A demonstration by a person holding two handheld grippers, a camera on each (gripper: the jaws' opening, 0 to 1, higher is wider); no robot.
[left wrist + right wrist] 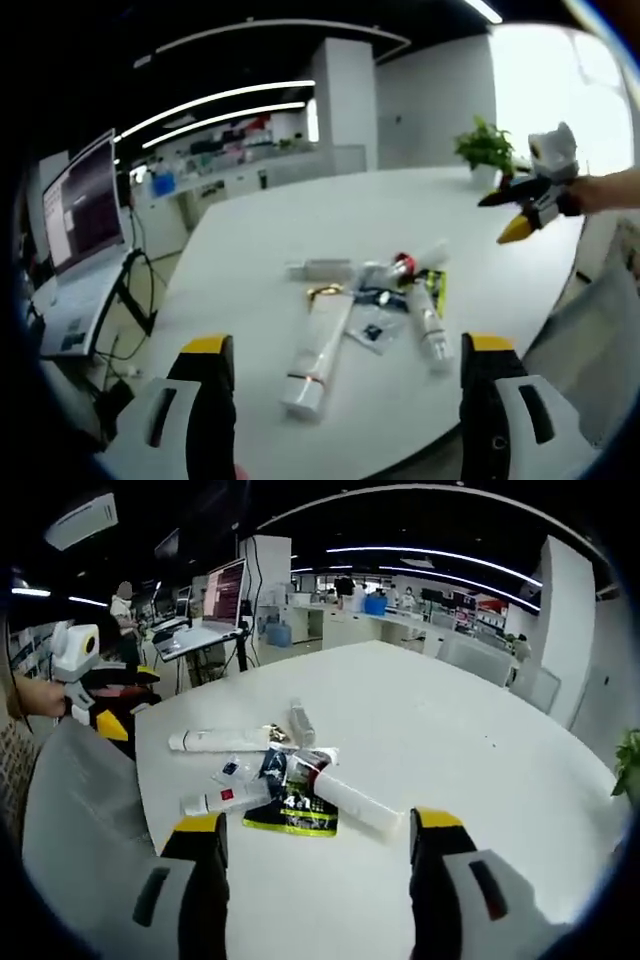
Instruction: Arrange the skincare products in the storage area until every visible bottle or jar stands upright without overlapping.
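Several skincare products lie flat in a loose pile on the white table [300, 215]. A long white tube [318, 350] points toward me. Beside it lie a smaller white tube [428, 325], a red-capped tube [403, 265], a clear bottle [320, 268] and a green-edged dark packet [436, 285]. My left gripper [347, 344] is open, short of the pile, holding nothing. My right gripper [505, 213] hovers open at the far right, above the table. From the opposite side the right gripper [318, 822] is open before the dark packet [295, 805], the red-capped tube [355, 802] and the long tube [215, 740].
A potted plant [487, 150] stands at the table's far edge. A laptop on a stand [85, 230] sits off the table to the left, with cables below. A person [125, 605] stands by desks in the background. Bare tabletop surrounds the pile.
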